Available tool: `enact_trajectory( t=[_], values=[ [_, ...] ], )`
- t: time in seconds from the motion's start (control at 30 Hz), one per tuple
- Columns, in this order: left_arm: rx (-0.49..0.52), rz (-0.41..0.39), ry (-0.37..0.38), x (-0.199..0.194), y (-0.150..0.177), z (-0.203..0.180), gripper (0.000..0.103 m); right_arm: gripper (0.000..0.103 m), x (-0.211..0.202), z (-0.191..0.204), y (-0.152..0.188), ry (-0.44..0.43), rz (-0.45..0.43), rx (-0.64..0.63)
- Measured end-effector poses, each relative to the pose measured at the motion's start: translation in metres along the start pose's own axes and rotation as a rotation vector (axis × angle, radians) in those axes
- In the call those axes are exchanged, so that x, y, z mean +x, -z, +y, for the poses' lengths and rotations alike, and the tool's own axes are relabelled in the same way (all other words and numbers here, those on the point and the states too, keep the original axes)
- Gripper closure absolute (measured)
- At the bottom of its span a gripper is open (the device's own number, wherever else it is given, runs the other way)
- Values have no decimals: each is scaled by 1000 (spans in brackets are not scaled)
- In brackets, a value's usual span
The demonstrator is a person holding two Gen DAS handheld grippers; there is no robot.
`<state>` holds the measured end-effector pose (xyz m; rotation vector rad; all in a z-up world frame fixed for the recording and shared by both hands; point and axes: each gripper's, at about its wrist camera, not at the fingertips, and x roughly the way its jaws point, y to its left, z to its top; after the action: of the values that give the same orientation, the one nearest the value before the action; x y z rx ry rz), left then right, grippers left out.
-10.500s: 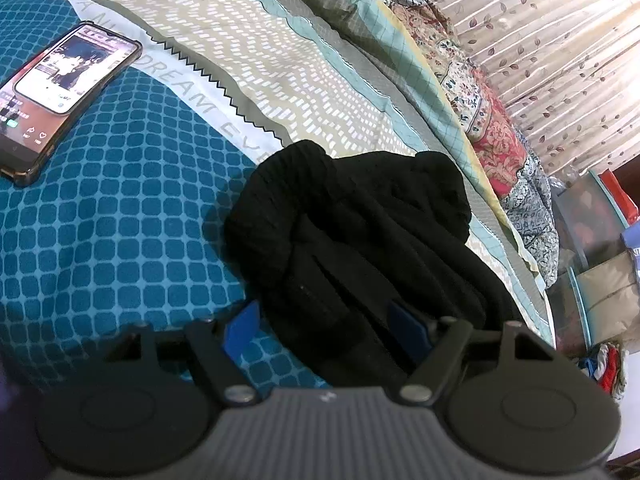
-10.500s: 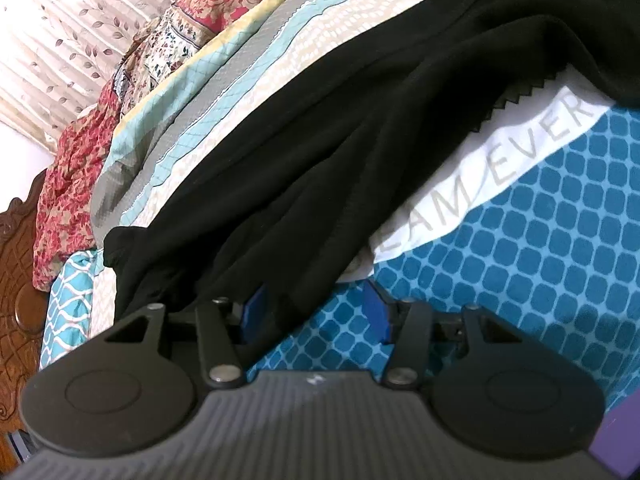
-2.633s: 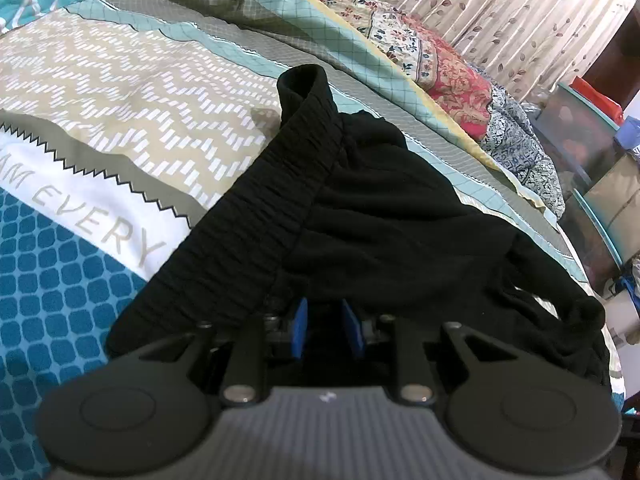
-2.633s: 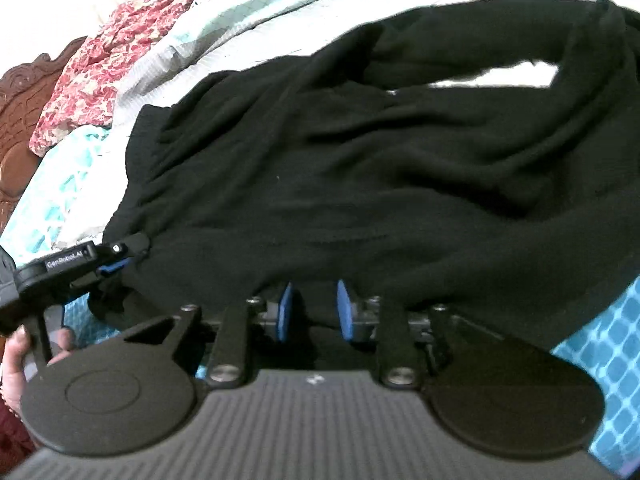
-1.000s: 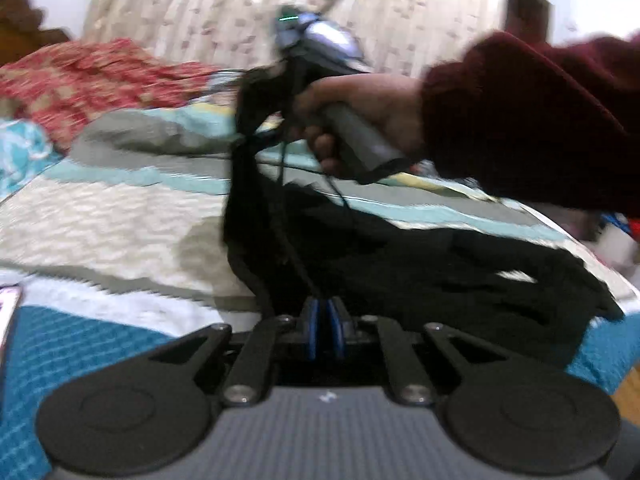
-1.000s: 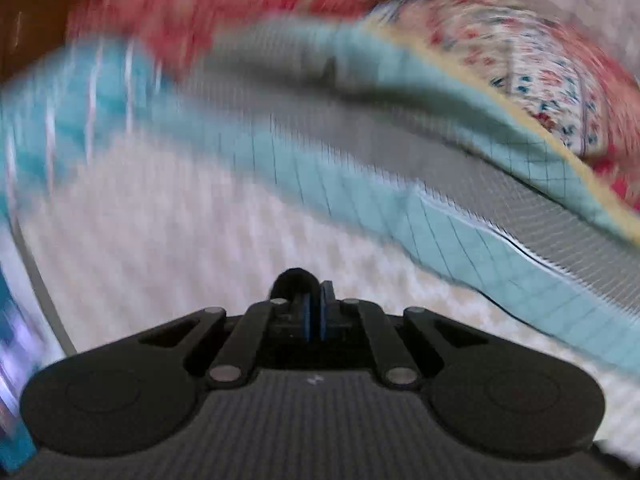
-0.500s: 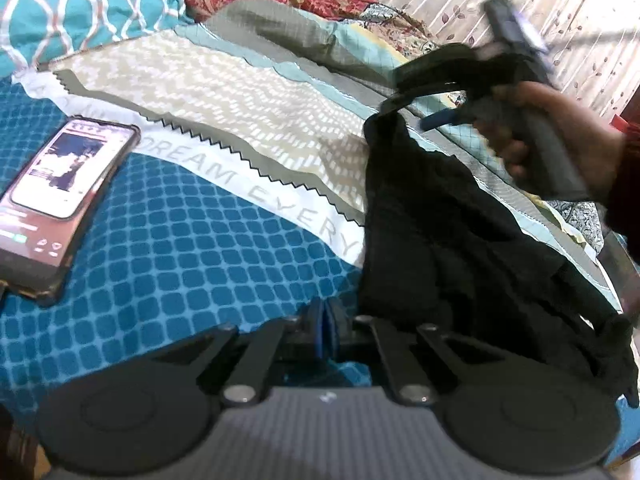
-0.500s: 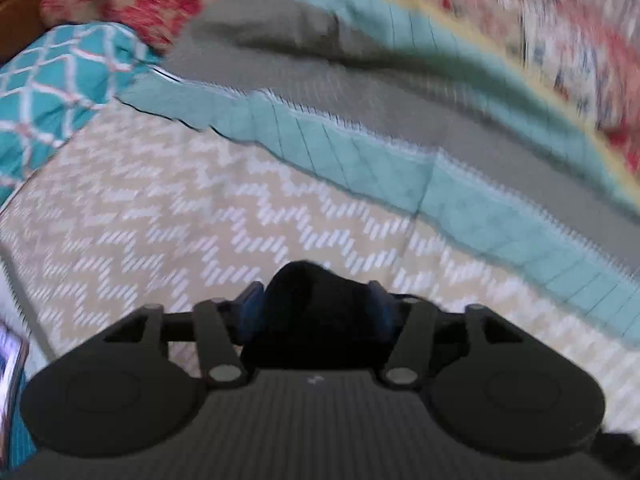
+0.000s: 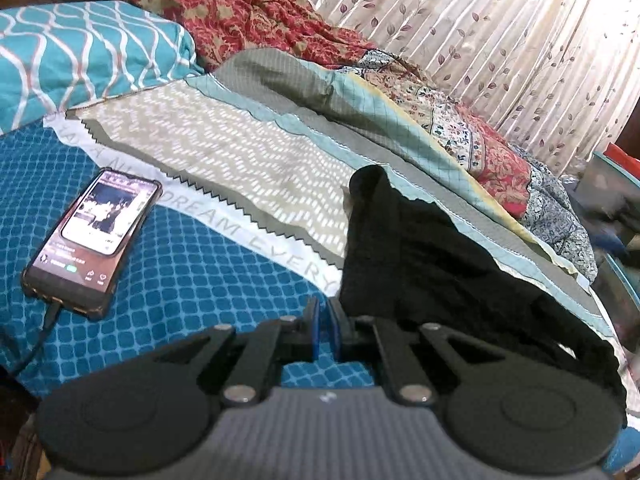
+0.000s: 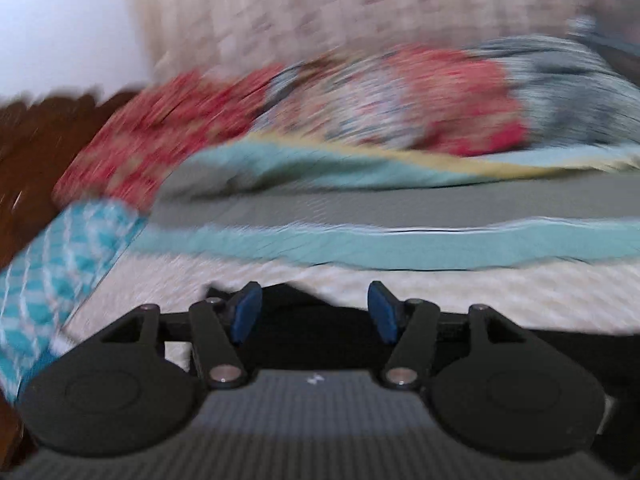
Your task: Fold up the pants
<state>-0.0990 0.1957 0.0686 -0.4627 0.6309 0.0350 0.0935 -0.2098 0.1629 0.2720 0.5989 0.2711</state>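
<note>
The black pants [image 9: 432, 264] lie in a folded heap on the patterned bedspread [image 9: 224, 160], right of centre in the left wrist view. My left gripper [image 9: 325, 326] sits at their near left corner with its blue pads together; the black cloth runs right up to the fingertips and looks pinched there. The right wrist view is blurred by motion. In it my right gripper [image 10: 316, 312] is open, blue pads wide apart, and black cloth of the pants [image 10: 316, 332] lies low between and behind them without being pressed.
A lit phone [image 9: 92, 240] with a cable lies on the blue part of the bedspread at the left. A teal pillow [image 9: 80, 56] and a red floral quilt [image 9: 248, 12] lie at the head of the bed. Curtains [image 9: 500, 40] hang behind it, and storage boxes [image 9: 616, 184] stand at the right.
My right gripper opened and let go of the pants' far corner, which now rests on the bed. The hand with that gripper has left the left wrist view. My left gripper stays shut.
</note>
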Motion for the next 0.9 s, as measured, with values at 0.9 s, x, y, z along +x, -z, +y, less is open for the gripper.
enact_trajectory(
  t=[0.9],
  values=[
    [169,282,-29,85,42,-102,93,62,-156,-219,107,406,-124,410]
  ],
)
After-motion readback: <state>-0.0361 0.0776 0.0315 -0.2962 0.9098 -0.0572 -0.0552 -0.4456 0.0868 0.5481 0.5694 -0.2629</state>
